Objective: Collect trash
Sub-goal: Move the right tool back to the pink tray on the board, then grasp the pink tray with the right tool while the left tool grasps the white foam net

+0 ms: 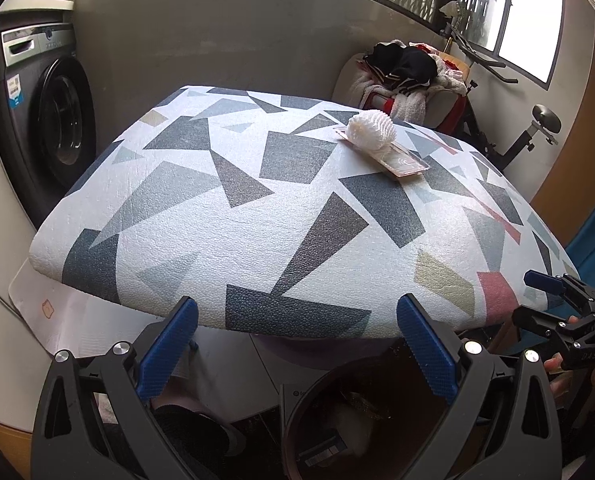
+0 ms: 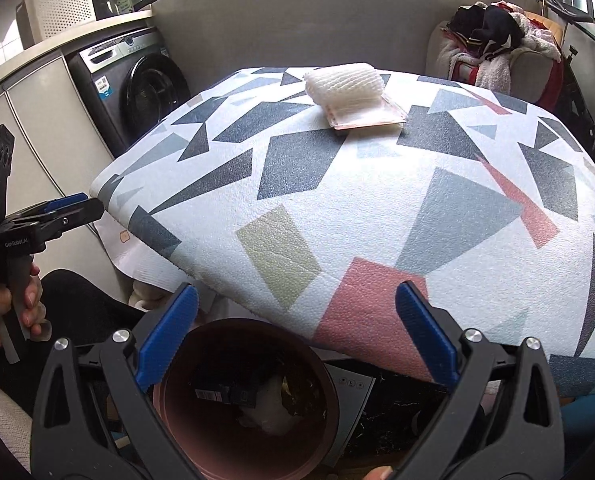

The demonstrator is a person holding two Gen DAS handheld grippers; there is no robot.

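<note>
The table (image 1: 257, 208), covered by a geometric-patterned cloth, is seen from its near edge. A brown bin (image 2: 249, 400) holding trash is positioned below that edge. A white foam net (image 2: 343, 82) rests on a flat plastic package (image 2: 373, 120) at the far side. The left gripper (image 1: 297, 344) and right gripper (image 2: 297, 340) are held wide open, empty.

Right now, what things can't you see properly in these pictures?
- Bottom of the trash bin: both views, blocked by gripper fingers and the picture's lower edge; contents are dark and jumbled.
- Flat packet under the white foam net: the net covers part of it; its print is too small.
- Washing machine label: too small, both views.
- Under the table: hidden by the tabletop.
</note>
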